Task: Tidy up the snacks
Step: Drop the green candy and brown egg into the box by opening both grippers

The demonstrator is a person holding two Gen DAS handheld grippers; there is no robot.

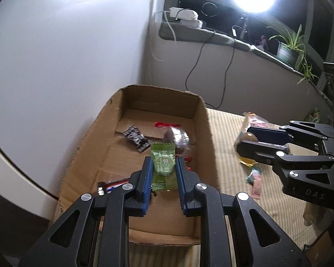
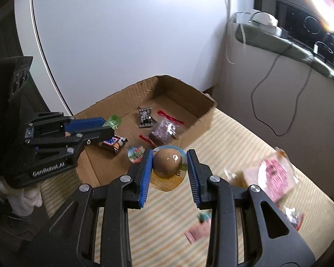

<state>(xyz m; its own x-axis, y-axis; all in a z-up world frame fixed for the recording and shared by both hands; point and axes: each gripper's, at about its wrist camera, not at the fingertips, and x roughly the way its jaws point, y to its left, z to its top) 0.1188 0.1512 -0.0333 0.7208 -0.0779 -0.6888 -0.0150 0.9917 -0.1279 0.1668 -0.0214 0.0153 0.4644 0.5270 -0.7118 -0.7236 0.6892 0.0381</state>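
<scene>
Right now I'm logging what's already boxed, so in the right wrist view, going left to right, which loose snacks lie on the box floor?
Green candy held in the left gripper, blue-and-white bar, black packet, dark packet with red ends.

The left tool (image 1: 163,166) grips a green candy (image 1: 163,164) between its blue pads, above the cardboard box (image 1: 208,122). In the box lie a black packet (image 1: 136,138) and a clear red-trimmed one (image 1: 178,136). At right, the right tool (image 1: 251,139) clamps a brown egg (image 1: 249,137).
</scene>
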